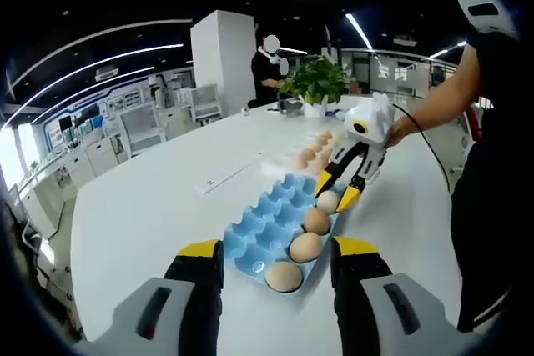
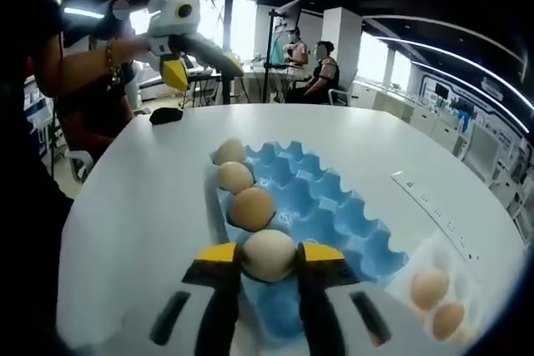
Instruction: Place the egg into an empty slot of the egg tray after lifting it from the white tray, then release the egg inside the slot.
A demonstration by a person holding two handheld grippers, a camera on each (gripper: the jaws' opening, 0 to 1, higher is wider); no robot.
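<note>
Honestly, no readable labels anywhere; your right gripper (image 2: 269, 261) pinches an egg (image 2: 269, 254) over the blue tray (image 2: 334, 198), left gripper (image 1: 277, 258) gapes wide.

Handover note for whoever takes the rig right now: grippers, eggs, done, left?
Right gripper: shut on egg, over the blue egg tray, next to the row of three eggs.
Left gripper: open, holding nothing, at the tray's near end.
White tray: eggs left in it.
Done: egg lifted and brought to the tray.
Left: seat it in the empty slot, open the jaws.
</note>
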